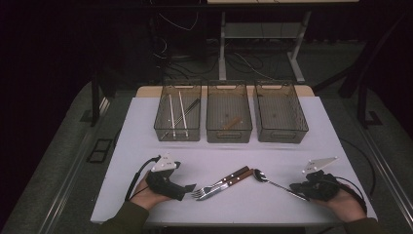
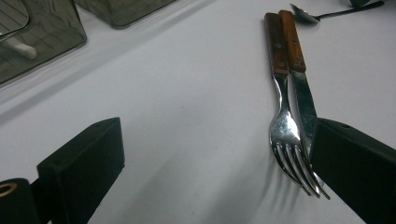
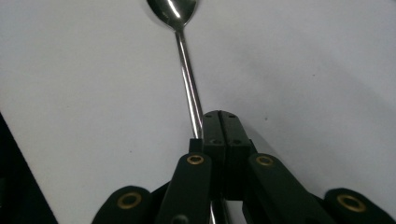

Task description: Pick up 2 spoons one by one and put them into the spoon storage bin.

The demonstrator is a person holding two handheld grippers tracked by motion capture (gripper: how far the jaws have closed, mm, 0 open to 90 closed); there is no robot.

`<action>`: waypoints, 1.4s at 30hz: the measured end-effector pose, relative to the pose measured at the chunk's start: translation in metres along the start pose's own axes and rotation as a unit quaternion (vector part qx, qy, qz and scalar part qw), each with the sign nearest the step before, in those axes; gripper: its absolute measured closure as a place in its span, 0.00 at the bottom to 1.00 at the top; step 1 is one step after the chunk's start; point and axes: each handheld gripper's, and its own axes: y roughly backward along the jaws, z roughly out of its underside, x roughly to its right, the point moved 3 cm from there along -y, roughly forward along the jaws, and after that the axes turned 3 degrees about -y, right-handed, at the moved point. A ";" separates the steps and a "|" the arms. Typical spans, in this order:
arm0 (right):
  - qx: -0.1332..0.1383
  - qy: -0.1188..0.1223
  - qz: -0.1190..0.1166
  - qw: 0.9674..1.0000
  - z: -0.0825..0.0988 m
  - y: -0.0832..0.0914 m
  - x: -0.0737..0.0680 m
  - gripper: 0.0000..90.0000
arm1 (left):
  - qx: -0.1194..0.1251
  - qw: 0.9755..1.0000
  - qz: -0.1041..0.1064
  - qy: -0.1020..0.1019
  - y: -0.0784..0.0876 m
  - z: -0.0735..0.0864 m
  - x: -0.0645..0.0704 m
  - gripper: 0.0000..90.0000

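Steel and brown wood lay side by side at the middle of the white worktop (image 1: 302, 131): a fork (image 1: 214, 184) and a knife (image 1: 229, 181), touching along their length, handles toward the bins. We held our left tool (image 1: 187, 187) just left of the fork's tines with its jaws spread wide and nothing between them; in the left gripper view the fork (image 2: 285, 126) and knife (image 2: 303, 100) sat close against one jaw.

Our right tool (image 1: 294, 187) lay low at the right front of the worktop. In the right gripper view its jaws met flush, and the spoon (image 3: 187, 84) ran out from beside them, its handle passing along the jaw tips; we could not tell whether it was pinched. The spoon (image 1: 272, 182) had its bowl near the knife's handle end.

Three clear bins stood in a row behind: the left bin (image 1: 160, 117) held long thin sticks, the middle bin (image 1: 212, 117) a small brown piece, beside the right bin (image 1: 302, 117).
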 end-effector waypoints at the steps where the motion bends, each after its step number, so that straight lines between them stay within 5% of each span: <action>1: 0.000 0.001 -0.001 1.000 0.000 0.000 -0.001 1.00 | 0.000 1.000 0.000 -0.001 0.000 0.000 0.000 0.02; 8: -0.002 0.004 -0.005 1.000 0.001 0.000 -0.002 1.00 | 0.000 1.000 0.000 -0.001 0.000 0.000 0.000 0.02; 12: 0.019 -0.006 0.003 1.000 -0.001 0.005 0.000 0.85 | -0.001 1.000 0.000 -0.002 0.000 0.000 0.000 0.03; 17: 0.082 -0.035 -0.031 0.996 -0.010 0.011 0.004 0.59 | -0.003 1.000 0.000 -0.005 0.000 0.000 0.000 0.03; 20: 0.097 -0.038 -0.046 0.993 -0.016 0.009 0.002 0.50 | -0.002 1.000 -0.001 -0.002 0.000 0.000 0.000 0.03; 31: 0.125 -0.025 -0.063 0.990 -0.053 -0.019 -0.004 0.46 | 0.000 1.000 0.002 -0.002 0.000 0.000 0.000 0.03; 42: 0.095 0.007 -0.053 0.994 -0.067 -0.046 -0.014 0.52 | -0.002 1.000 0.007 -0.007 -0.001 0.000 0.000 0.03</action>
